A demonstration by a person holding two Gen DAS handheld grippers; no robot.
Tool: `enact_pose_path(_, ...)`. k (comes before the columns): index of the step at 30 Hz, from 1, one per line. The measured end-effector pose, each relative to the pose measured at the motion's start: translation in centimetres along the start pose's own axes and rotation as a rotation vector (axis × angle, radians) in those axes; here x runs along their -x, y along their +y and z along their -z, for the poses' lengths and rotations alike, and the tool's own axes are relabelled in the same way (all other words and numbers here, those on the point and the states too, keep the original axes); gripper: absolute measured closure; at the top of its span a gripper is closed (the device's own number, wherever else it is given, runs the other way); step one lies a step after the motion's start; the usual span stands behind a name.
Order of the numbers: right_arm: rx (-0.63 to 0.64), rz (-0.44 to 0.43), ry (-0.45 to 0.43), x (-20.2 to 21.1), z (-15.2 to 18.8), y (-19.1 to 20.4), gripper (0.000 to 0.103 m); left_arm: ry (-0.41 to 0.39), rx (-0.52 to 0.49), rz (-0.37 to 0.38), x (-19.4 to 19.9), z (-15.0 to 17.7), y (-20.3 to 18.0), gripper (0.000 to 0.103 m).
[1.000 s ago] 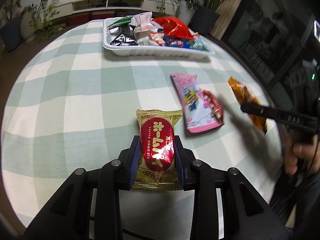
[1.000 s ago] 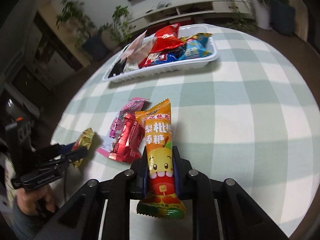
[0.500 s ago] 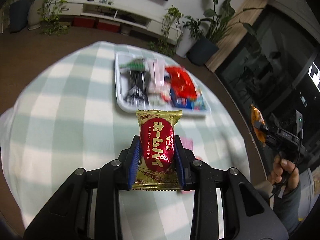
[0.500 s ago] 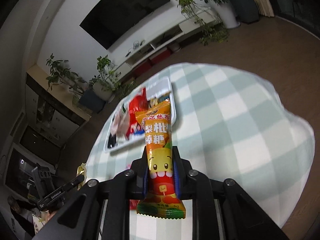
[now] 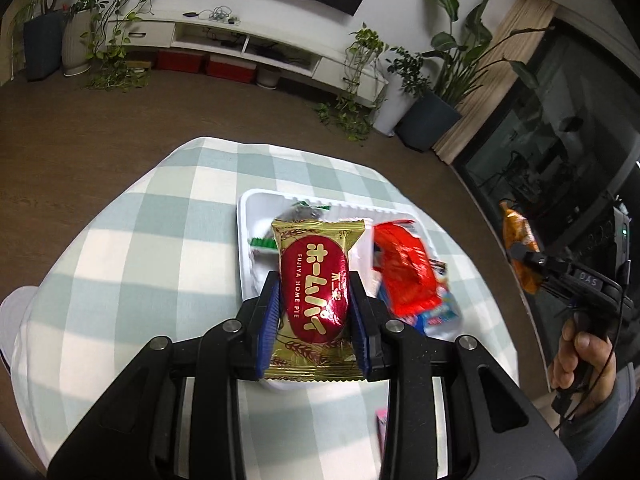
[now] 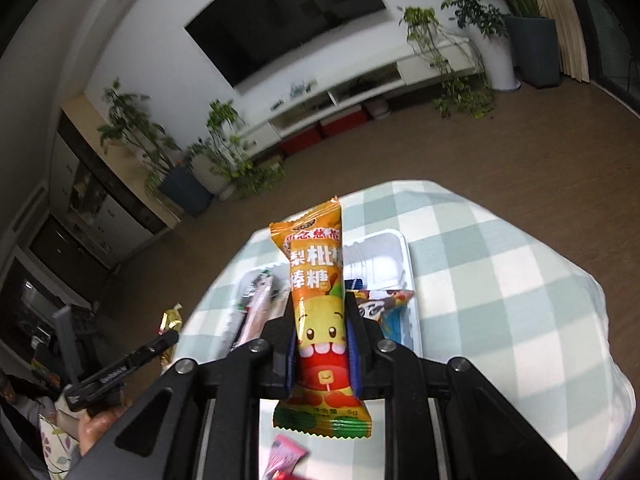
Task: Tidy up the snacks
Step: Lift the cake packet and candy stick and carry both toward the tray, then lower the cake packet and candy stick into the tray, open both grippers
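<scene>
My left gripper [image 5: 314, 312] is shut on a gold and red pie packet [image 5: 316, 292], held in the air over the near side of the white tray [image 5: 244, 216]. Several snacks lie in that tray, among them a red bag [image 5: 406, 272]. My right gripper [image 6: 320, 344] is shut on a long orange candy packet [image 6: 318, 304], also raised above the tray [image 6: 408, 256]. In the left wrist view the right gripper [image 5: 524, 258] with its orange packet [image 5: 518, 236] appears at the right edge. The left gripper [image 6: 170, 336] with the gold packet [image 6: 170, 318] shows at lower left of the right wrist view.
The tray stands on a round table with a green and white checked cloth [image 5: 140, 248]. A pink packet [image 6: 284, 456] lies on the cloth below my right gripper. A hand [image 5: 580, 352] holds the right gripper's handle. Wooden floor, plants and a TV cabinet lie beyond the table.
Both grippers have risen off the table with their packets and moved forward toward the tray. The pink and red packets that lay ahead are now below and behind.
</scene>
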State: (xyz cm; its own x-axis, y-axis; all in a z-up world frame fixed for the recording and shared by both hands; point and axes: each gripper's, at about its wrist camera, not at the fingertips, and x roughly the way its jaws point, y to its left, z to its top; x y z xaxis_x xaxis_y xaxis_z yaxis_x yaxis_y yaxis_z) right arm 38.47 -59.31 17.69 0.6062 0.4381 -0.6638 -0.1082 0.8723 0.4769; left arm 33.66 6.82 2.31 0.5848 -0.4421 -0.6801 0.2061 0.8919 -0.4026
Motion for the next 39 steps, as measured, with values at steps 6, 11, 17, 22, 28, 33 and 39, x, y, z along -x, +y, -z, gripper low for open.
enact_pose_path(6,-0.003,0.067,0.081,-5.8,0.0,-0.9,0.082,0.034,0.005,-0.019,-4.6,-0.1,0.8,0.074)
enact_pose_path(11,-0.021,0.09,0.115,-8.7,0.5,-1.0,0.082,0.045,0.013,-0.028,-6.9,0.1,1.0,0.074)
enact_pose_path(17,-0.025,0.11,0.128,-10.4,1.2,-1.6,0.081,0.073,0.005,-0.034,-9.0,0.9,1.1,0.073)
enact_pose_path(22,0.01,0.122,0.127,-10.8,1.5,-1.0,0.08,0.084,0.018,-0.049,-10.2,1.1,1.6,0.071)
enact_pose_path(28,0.02,0.111,0.127,-10.6,1.7,-0.4,0.068,0.092,-0.003,-0.059,-10.6,1.1,1.3,0.058)
enact_pose_path(33,0.044,0.123,0.119,-10.2,1.8,0.1,0.064,0.088,-0.001,-0.06,-10.3,1.2,1.5,0.058)
enact_pose_path(39,0.041,0.119,0.097,-9.0,1.8,0.3,0.059,0.078,-0.001,-0.062,-9.3,1.6,1.4,0.054)
